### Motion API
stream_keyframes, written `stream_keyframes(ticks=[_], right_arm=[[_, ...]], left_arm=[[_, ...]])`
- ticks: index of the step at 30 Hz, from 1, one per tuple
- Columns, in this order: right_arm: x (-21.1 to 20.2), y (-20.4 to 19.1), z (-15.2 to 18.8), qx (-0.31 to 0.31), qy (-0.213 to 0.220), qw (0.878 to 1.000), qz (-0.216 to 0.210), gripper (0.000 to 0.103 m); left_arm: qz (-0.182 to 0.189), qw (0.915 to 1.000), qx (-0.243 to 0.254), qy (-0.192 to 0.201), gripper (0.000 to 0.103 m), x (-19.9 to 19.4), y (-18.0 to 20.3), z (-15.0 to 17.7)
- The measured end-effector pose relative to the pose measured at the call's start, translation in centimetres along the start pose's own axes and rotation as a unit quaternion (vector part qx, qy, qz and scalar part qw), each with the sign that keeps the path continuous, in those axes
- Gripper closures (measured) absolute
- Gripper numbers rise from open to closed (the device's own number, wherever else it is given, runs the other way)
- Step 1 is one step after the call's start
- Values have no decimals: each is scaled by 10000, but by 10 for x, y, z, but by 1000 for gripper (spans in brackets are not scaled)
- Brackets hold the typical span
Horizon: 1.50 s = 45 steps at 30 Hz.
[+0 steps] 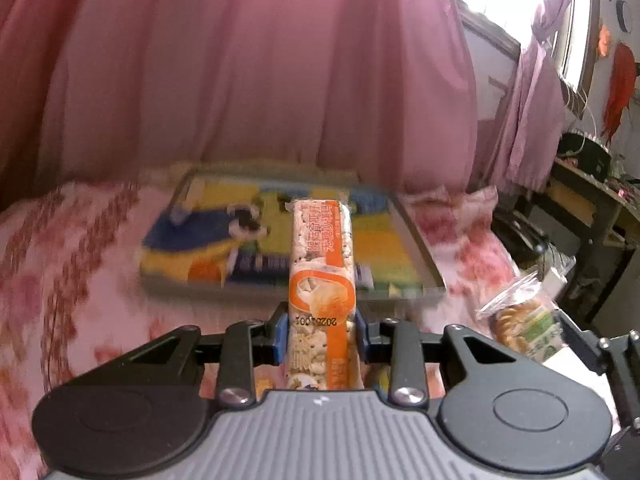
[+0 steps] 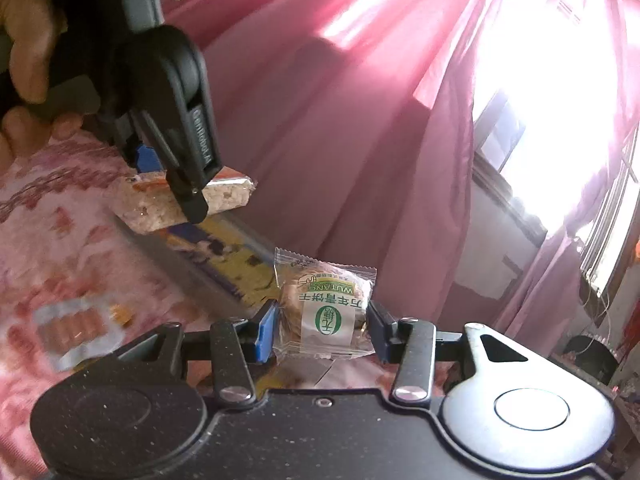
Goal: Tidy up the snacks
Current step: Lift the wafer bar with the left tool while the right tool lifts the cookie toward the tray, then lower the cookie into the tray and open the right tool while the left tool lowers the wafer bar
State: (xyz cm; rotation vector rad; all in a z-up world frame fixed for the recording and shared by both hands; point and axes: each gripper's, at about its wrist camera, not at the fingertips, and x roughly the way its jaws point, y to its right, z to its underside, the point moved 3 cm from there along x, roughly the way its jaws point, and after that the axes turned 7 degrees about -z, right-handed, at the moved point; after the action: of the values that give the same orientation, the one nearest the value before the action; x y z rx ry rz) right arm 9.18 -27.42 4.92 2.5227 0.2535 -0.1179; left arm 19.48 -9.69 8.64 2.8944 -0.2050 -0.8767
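Observation:
My left gripper [image 1: 321, 334] is shut on a long orange and clear puffed-rice bar [image 1: 322, 264], held lengthwise above a colourful cartoon-printed tray [image 1: 192, 256]. In the right wrist view the same left gripper [image 2: 176, 184] hangs at upper left with the rice bar [image 2: 148, 208] in it, a hand [image 2: 28, 60] gripping its handle. My right gripper [image 2: 322, 330] is shut on a clear biscuit packet [image 2: 326, 308] with a white and green label. That biscuit packet [image 1: 520, 320] also shows at the right edge of the left wrist view.
A pink floral bedspread [image 1: 68, 280] lies under the tray [image 2: 224, 268]. A clear packet of small sausages [image 2: 76, 328] lies on the bedspread [image 2: 48, 208] at left. Pink curtains [image 1: 260, 80] hang behind. A dark desk [image 1: 592, 208] with clutter stands at right below a bright window [image 2: 560, 92].

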Motion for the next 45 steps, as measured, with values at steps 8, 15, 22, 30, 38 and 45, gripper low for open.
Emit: stream_keyframes(ticks=[8, 15, 22, 30, 38, 45], right_arm=[[62, 29, -34, -50, 111, 9999, 26, 55], [114, 37, -51, -178, 169, 9997, -66, 54], [159, 24, -50, -380, 143, 9985, -357, 54], [197, -1, -30, -292, -85, 9968, -739, 54], [218, -12, -13, -67, -570, 9932, -1016, 54], [224, -10, -3, 242, -916, 9886, -1166, 54]], left_arm=[[-199, 9987, -72, 467, 68, 33, -12, -56], [-484, 9961, -412, 608, 68, 66, -35, -78], [-614, 9945, -652, 542, 68, 100, -58, -76], [-767, 9954, -559, 89, 68, 139, -51, -59], [-911, 9946, -456, -190, 68, 160, -42, -54], [-942, 9928, -468, -572, 68, 173, -40, -42]])
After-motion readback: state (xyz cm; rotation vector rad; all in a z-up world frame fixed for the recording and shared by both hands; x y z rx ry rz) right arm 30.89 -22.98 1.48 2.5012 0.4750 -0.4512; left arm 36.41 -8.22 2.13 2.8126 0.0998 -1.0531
